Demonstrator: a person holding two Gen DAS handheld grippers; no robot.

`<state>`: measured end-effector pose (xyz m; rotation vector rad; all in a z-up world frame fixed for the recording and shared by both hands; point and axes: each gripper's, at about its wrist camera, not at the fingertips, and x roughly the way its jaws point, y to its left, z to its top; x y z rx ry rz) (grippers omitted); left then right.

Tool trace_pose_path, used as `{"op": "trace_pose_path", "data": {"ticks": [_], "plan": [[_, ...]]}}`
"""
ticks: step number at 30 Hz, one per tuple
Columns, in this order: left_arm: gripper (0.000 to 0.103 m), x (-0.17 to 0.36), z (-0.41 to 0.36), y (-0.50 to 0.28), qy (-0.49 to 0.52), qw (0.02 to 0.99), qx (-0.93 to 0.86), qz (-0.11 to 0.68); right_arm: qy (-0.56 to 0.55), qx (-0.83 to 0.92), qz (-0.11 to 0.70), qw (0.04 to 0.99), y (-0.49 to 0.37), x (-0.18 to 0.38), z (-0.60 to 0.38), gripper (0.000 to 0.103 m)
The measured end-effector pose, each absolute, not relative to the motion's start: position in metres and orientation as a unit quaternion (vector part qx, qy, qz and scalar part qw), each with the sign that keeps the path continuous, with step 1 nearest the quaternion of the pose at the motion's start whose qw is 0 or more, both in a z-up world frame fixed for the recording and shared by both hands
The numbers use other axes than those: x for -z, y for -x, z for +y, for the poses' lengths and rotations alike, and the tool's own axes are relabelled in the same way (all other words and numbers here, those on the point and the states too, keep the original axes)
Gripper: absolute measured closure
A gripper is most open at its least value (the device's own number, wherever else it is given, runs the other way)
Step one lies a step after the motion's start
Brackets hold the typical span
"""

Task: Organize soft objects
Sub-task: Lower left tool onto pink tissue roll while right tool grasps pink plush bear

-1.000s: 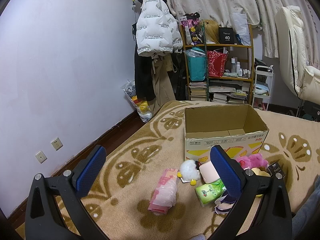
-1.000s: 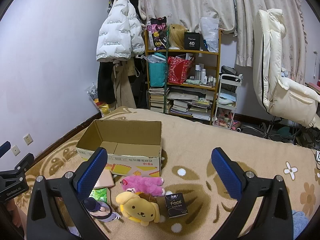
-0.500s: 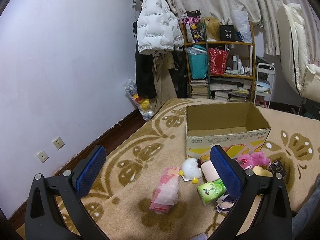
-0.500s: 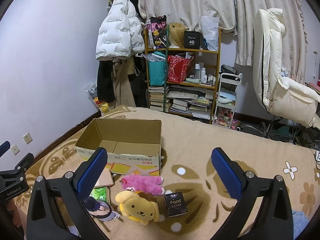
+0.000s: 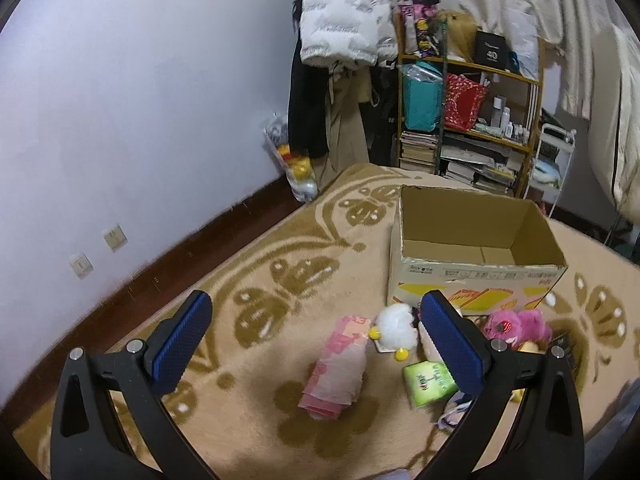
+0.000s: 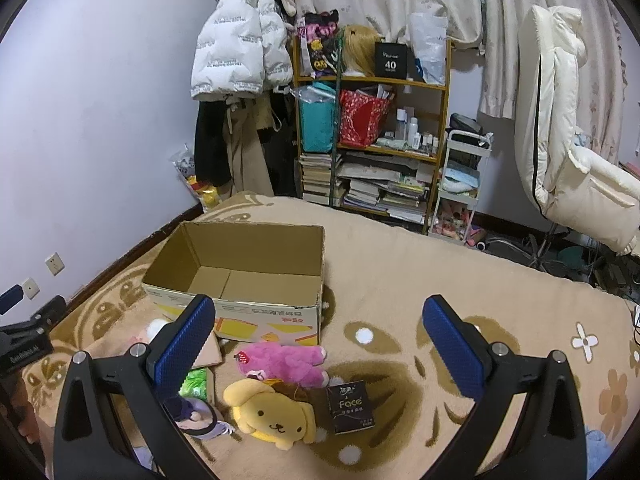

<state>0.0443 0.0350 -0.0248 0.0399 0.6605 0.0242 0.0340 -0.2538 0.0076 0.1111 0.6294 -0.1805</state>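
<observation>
An open cardboard box (image 5: 476,276) (image 6: 240,308) stands empty on the beige patterned carpet. In front of it lie a pink tissue pack (image 5: 340,364), a white fluffy toy (image 5: 394,330), a green tissue pack (image 5: 428,382) (image 6: 194,384), a pink plush (image 5: 516,322) (image 6: 286,362), a yellow dog plush (image 6: 272,412), a small purple-haired doll (image 6: 192,414) and a dark "Face" pack (image 6: 350,406). My left gripper (image 5: 316,344) is open above the pink tissue pack. My right gripper (image 6: 318,348) is open above the plush toys. Neither holds anything.
A shelf (image 6: 376,140) crammed with books and bags stands at the back, with coats (image 6: 240,60) hanging beside it. A white cart (image 6: 460,184) and a cream chair (image 6: 568,152) are at the right. The wall (image 5: 120,120) runs along the left. Carpet (image 6: 440,280) lies right of the box.
The left gripper has swung slightly left and tipped down, so the box and toys sit further right in its view. The right gripper has barely moved. Both stay open.
</observation>
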Motion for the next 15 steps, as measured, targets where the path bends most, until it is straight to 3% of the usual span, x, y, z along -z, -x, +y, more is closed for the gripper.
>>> {"op": "trace_pose_path", "data": {"ticks": [15], "plan": [[0.0, 0.059, 0.034, -0.105, 0.011, 0.912, -0.018, 0.411, -0.118, 0.069, 0.376, 0.917, -0.084, 0.018, -0.284, 0.0]]}}
